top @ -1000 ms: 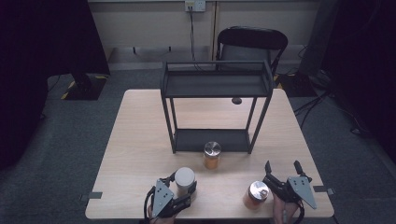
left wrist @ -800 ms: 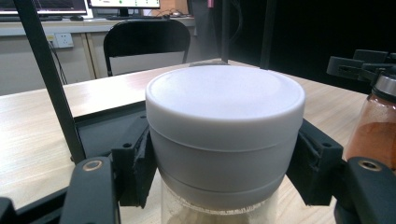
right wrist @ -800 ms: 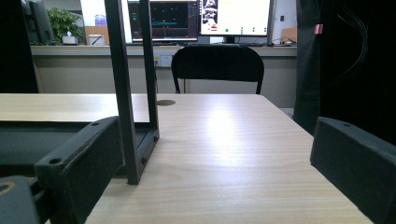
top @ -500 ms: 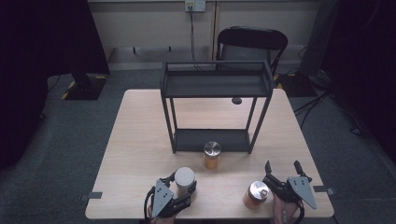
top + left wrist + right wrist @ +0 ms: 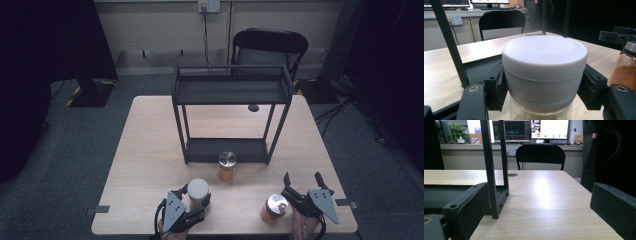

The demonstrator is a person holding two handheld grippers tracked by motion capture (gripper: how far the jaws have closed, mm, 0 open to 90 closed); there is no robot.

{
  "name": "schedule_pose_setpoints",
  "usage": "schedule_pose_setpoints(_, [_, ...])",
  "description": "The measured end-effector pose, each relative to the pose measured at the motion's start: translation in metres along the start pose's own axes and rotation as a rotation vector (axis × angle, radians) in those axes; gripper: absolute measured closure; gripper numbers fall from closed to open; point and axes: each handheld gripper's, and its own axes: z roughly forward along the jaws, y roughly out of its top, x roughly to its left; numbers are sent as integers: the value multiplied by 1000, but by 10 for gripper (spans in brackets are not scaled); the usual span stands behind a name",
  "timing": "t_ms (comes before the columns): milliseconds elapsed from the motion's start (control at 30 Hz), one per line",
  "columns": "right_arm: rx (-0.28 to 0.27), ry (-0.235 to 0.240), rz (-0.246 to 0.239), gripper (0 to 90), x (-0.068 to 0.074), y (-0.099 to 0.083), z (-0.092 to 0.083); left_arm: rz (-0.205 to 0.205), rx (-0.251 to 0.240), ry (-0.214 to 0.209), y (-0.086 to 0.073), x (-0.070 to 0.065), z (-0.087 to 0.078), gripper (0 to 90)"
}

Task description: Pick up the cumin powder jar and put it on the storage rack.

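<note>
A jar with a white lid [image 5: 198, 188] stands near the table's front edge, and my left gripper [image 5: 196, 199] is shut on it. In the left gripper view the black pads [image 5: 497, 90] press both sides of the white-lidded jar [image 5: 544, 72], which has pale powder in the glass below the lid. At the front right my right gripper [image 5: 302, 178] is open with nothing between its fingers. An orange spice jar with a metal lid [image 5: 274, 207] stands just to its left. In the right gripper view my right gripper [image 5: 536, 205] spans bare tabletop.
A black two-level metal rack [image 5: 232, 90] stands mid-table, its post [image 5: 490, 170] close ahead of the right gripper. A second metal-lidded orange jar [image 5: 227, 165] sits before the rack's lower shelf. A black chair [image 5: 270, 45] is beyond the table [image 5: 150, 150].
</note>
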Motion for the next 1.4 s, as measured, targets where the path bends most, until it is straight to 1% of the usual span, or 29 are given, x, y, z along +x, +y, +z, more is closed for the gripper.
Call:
schedule_pose_setpoints(400, [0,0,-1,18,0,0,0,6,-2,3,4,0,1,339])
schedule_pose_setpoints(600, [0,1,-1,18,0,0,0,8,1,13,7,0,2,339])
schedule_pose_setpoints(733, [0,2,-3,18,0,0,0,0,1,15,6,2,2,339])
schedule_pose_setpoints(933, [0,5,-6,18,0,0,0,-2,1,23,7,2,2,339])
schedule_pose_setpoints(1133, [-1,5,-5,18,0,0,0,3,6,28,12,3,5,339])
schedule_pose_setpoints(1400, [-1,4,-4,18,0,0,0,6,-2,37,17,5,7,339])
